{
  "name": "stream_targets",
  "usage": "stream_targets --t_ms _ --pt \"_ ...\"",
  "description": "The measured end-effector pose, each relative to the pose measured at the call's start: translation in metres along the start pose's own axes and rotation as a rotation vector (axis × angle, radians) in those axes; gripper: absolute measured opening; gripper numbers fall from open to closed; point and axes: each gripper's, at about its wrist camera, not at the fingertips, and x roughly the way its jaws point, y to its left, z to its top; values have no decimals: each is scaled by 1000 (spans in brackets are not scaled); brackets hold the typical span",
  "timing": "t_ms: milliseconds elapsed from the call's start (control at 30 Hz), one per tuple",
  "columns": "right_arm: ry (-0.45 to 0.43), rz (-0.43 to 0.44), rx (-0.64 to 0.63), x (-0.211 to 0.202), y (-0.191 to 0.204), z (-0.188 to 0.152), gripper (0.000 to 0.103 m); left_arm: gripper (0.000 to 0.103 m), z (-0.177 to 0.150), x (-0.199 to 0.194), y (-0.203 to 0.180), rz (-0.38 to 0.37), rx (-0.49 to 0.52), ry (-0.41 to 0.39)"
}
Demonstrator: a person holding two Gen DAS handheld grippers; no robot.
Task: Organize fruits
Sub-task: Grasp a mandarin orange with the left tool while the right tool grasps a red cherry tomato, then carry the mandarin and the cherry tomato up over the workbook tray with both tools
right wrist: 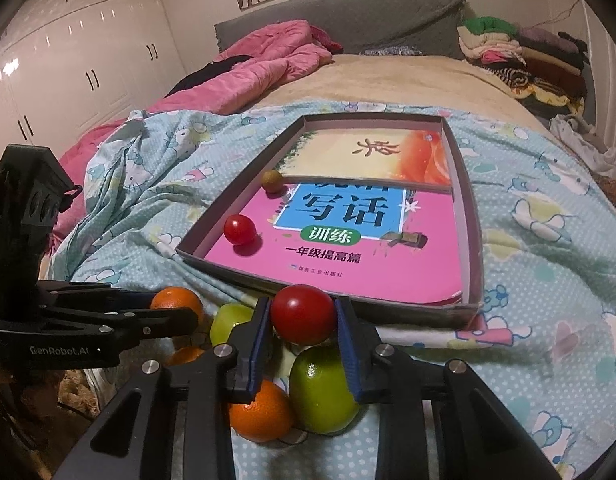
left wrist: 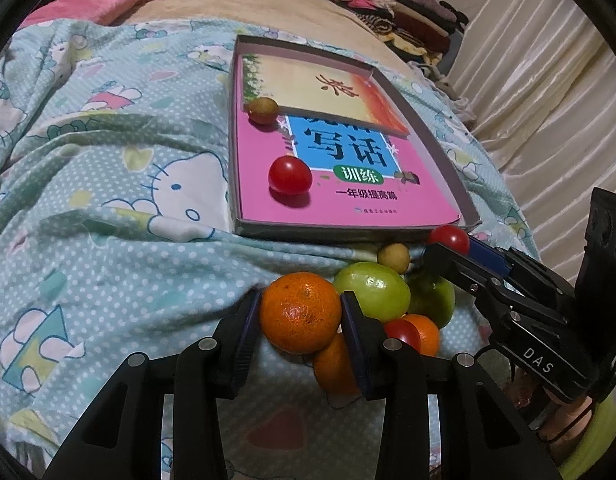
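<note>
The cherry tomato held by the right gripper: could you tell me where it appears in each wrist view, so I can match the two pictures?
Left wrist view: the held cherry tomato is at the right, just below the tray's near right corner, at the tip of the right gripper.
Right wrist view: it sits low in the centre, between the blue pads.
Shared landmark: the pink book in the cardboard tray.

The fruit pile (right wrist: 268, 380) crowds the bed's near edge, just in front of the shallow box (right wrist: 473, 240), whose low wall stands between them. Inside the box, the right half over the pink book (right wrist: 347, 264) lies open; a cherry tomato (right wrist: 240, 230) and an olive-coloured fruit (right wrist: 272, 181), possibly a jujube, occupy its left side. The blue quilt (left wrist: 108, 200) to the left is clear.
</note>
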Motion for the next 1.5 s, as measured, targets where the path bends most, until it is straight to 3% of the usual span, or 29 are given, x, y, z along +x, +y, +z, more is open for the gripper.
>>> stream_targets --t_ms 733,1500 --pt "-67 -14 -15 -17 0 8 32 41 5 -30 -6 29 -7 -95" --pt "-127 -34 -10 -35 -1 23 32 41 17 -34 -27 73 13 -123"
